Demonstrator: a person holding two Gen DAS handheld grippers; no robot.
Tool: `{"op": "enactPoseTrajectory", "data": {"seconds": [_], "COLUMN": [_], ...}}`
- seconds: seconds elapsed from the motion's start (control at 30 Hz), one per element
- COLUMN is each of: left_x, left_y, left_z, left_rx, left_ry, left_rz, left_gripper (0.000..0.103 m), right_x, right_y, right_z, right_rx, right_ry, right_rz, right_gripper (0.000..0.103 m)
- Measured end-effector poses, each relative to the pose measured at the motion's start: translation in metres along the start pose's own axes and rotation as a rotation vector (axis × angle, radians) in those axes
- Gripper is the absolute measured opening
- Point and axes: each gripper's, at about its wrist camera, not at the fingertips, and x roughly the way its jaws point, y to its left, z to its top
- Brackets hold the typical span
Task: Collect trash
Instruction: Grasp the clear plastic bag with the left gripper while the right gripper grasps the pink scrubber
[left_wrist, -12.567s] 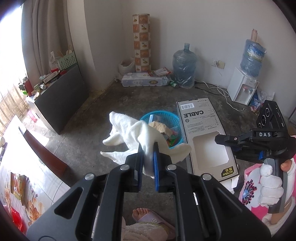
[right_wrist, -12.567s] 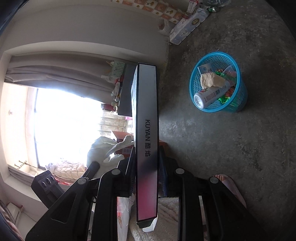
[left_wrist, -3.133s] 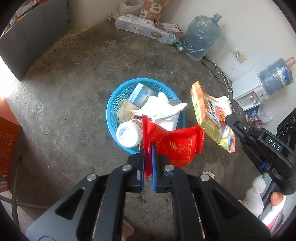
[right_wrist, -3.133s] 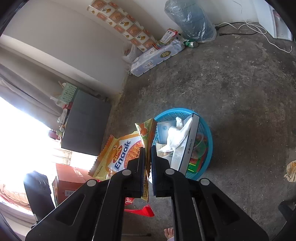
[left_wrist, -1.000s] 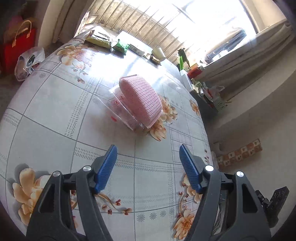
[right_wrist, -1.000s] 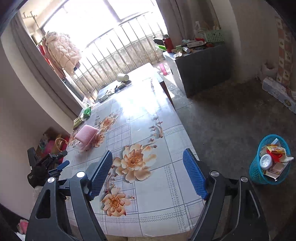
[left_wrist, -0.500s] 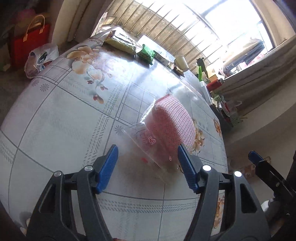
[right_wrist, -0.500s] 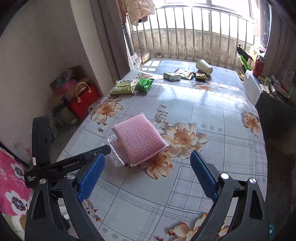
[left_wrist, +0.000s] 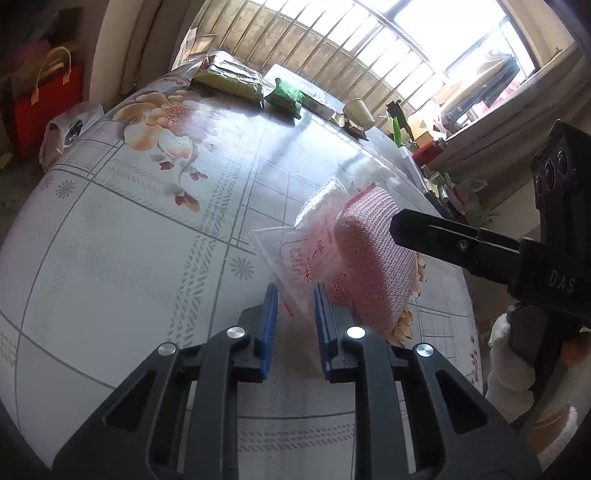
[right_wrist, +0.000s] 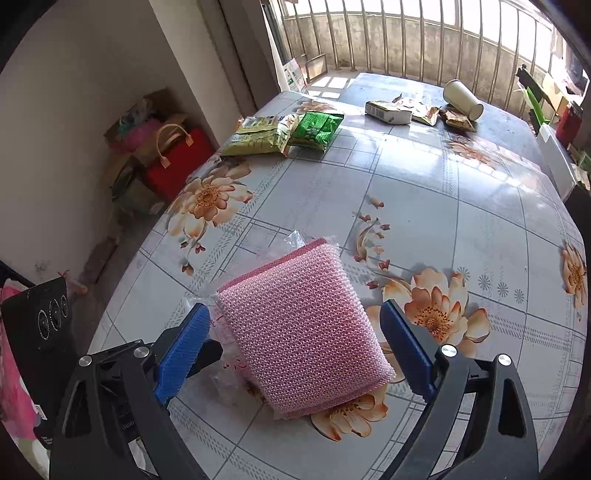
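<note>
Gathering wrappers off the flowered table (right_wrist: 480, 206). Left gripper (left_wrist: 295, 299): jaws closing, nearly together, with the near corner of a clear plastic bag (left_wrist: 295, 254) between the pads; contact not certain. Pink scrubbing pad (right_wrist: 306, 332): lies mid-table on the bag's right part. Right gripper (right_wrist: 295, 347): jaws wide, straddling the pad, pads apart from it. Step in hand: the pick-up. Next, probably: finish both grips, then lift bag and pad apart or together.

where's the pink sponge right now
The pink sponge lies on the flowered table, between the open right gripper fingers in its wrist view, beside the clear plastic bag that the left gripper is closing on.
</note>
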Motion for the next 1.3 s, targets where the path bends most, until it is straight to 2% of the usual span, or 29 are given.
{"op": "enactPoseTrajectory", "data": {"seconds": [0.17,0.27,0.47,0.63,0.8,0.9,1.07,1.3], "left_x": [-0.011,-0.018,-0.036,-0.053,-0.065,-0.071,-0.074,-0.077], "left_y": [0.007,0.008,-0.002,-0.026,-0.055,-0.069,-0.086,-0.100], "left_z": [-0.004,-0.009,-0.031,-0.067,-0.118,-0.145,-0.168,-0.168], "left_rx": [0.011,0.028,0.097,0.179,0.291,0.357,0.445,0.484], "left_ry": [-0.012,-0.011,0.014,0.068,0.148,0.169,0.145,0.130], "left_rz": [0.002,0.010,-0.009,-0.059,-0.098,-0.100,-0.045,-0.006], "left_gripper": [0.008,0.007,0.006,0.006,0.006,0.006,0.006,0.006], "right_x": [0.011,0.014,-0.006,-0.046,-0.096,-0.121,-0.153,-0.169], "right_y": [0.006,0.003,-0.014,-0.037,-0.064,-0.068,-0.062,-0.039], "right_z": [-0.007,-0.020,-0.066,-0.131,-0.224,-0.269,-0.308,-0.313], "right_rx": [-0.054,-0.064,0.008,0.153,0.375,0.428,0.406,0.250], "right_ry": [0.029,0.048,0.057,0.039,0.010,-0.005,-0.050,-0.096], "right_rz": [-0.018,-0.057,-0.051,-0.085,-0.080,-0.095,-0.170,-0.227], "right_gripper": [0.090,0.089,0.086,0.086,0.086,0.087,0.088,0.091]}}
